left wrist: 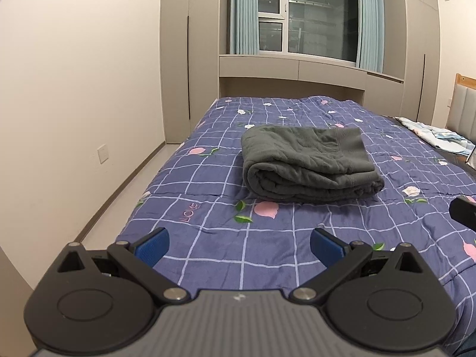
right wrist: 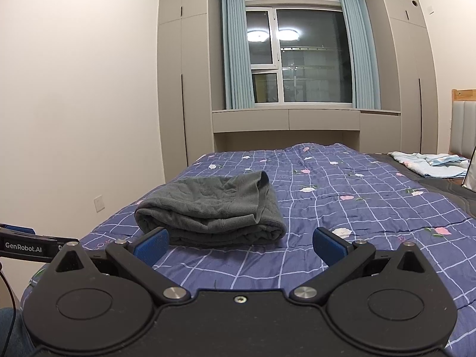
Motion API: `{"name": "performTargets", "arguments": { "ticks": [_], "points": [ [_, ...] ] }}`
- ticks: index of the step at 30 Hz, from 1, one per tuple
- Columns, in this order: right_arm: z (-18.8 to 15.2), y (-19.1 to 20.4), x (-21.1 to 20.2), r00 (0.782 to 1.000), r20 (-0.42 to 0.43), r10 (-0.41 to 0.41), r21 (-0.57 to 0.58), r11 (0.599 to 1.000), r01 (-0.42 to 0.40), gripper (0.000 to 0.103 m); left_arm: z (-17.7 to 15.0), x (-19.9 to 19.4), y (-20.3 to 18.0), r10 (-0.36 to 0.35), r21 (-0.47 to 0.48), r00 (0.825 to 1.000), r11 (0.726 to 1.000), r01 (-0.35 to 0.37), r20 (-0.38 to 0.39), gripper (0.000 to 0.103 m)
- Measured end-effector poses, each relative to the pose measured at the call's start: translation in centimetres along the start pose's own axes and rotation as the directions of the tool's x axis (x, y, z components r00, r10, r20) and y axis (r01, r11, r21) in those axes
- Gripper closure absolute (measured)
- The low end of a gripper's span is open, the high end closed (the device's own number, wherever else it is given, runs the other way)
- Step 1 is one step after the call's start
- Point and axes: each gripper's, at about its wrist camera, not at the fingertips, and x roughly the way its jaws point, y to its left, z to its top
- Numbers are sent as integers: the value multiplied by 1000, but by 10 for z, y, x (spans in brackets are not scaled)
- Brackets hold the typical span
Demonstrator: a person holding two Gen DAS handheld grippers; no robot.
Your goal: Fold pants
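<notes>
Dark grey pants (left wrist: 309,163) lie folded into a thick bundle on the blue checked quilt (left wrist: 226,238), waistband on top. My left gripper (left wrist: 239,248) hovers open in front of the bundle, nothing between its blue pads, well short of the cloth. In the right wrist view the same pants (right wrist: 214,211) sit left of centre, and my right gripper (right wrist: 241,248) is open too, its left pad (right wrist: 151,245) just in front of the bundle's near edge. The left gripper's body (right wrist: 26,245) shows at the left edge there; a dark bit of the right gripper (left wrist: 464,212) shows at the right edge of the left wrist view.
The bed reaches back to a cabinet under the window (right wrist: 297,59). Light blue folded cloth (right wrist: 431,163) lies near the headboard (right wrist: 464,125) at the right. A wall with a socket (left wrist: 102,153) and a strip of floor run along the bed's left side.
</notes>
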Motion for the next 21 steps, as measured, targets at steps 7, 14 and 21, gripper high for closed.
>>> {"name": "performTargets", "arguments": {
  "ticks": [7,14,21],
  "points": [
    [-3,-3,3,1000,-11,3,-2,1000,-3,0,0,5,1,5,-1,1000,1000,-5,-16,0],
    [-6,-4,5,1000,-23,5,-5,1000,-5,0,-2,7,1,4,2,1000,1000,-4,-26,0],
    [-9,-5,12,999,-48,5,-4,1000,-5,0,-2,12,3,-1,-5,1000,1000,1,-24,0]
  ]
}}
